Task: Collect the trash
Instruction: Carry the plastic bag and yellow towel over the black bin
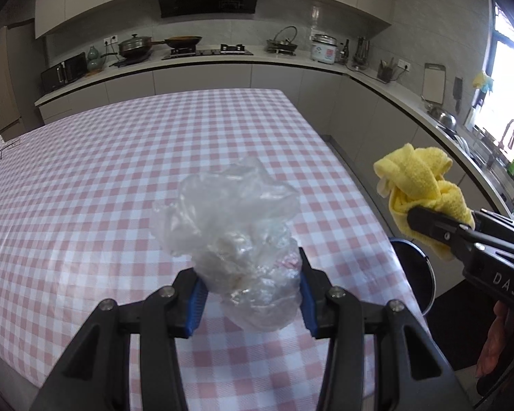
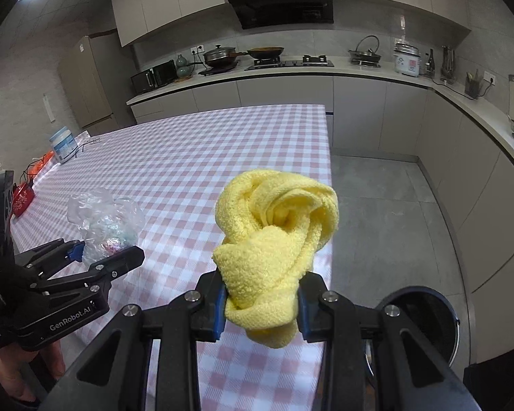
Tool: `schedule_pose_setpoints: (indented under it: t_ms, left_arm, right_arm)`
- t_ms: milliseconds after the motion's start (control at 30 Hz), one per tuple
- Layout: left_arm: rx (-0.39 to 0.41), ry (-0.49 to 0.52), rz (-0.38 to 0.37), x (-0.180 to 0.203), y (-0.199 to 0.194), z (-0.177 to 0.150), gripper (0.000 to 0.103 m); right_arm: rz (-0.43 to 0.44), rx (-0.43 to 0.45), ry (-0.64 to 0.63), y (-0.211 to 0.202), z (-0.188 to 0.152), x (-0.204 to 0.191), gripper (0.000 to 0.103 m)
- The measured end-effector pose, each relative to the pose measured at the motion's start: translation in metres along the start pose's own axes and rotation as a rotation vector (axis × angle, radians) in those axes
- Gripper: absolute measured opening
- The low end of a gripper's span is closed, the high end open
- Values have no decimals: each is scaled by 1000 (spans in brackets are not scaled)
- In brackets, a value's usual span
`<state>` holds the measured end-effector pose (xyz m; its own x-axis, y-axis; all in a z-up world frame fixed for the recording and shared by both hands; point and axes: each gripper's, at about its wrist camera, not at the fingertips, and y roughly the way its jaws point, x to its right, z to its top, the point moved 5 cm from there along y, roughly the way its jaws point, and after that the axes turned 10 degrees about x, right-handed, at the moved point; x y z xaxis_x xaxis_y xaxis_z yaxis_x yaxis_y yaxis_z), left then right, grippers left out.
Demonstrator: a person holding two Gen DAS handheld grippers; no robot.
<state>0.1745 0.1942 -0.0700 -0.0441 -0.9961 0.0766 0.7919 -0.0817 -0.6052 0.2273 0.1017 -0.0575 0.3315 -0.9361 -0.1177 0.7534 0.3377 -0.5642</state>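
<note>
A crumpled clear plastic bag [image 1: 238, 239] sits pinched in the left tool [image 1: 252, 293], raised over the checkered table [image 1: 102, 171]. The right tool [image 2: 262, 308] grips a bunched yellow cloth [image 2: 277, 236] above the table's edge, beside a dark bin [image 2: 425, 322].

Crinkled glossy clear plastic bag [image 1: 236, 239]; fuzzy matt yellow cloth [image 2: 277, 239]; smooth checked tablecloth [image 1: 120, 171]

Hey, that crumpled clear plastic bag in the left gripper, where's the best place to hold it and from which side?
Grip the clear plastic bag at its dense, wadded lower part, coming from the near side with a finger on each flank, as the left gripper does now. The upper part flares into loose, thin film that would likely slip or tear. The right gripper is occupied with the yellow cloth.
</note>
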Motion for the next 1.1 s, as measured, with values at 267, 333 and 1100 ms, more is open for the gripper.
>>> schedule_pose_setpoints:
  t_ms: [267, 333, 1100]
  left_arm:
    - [-1, 25, -41, 33, -3, -6, 47]
    - [-5, 25, -45, 44, 0, -9, 47]
    - [-61, 83, -128, 220, 31, -33, 47]
  right_arm:
    - [-38, 10, 17, -27, -5, 25, 34]
    - [-48, 9, 25, -34, -8, 34, 34]
    - [-120, -19, 105, -114, -67, 237, 34]
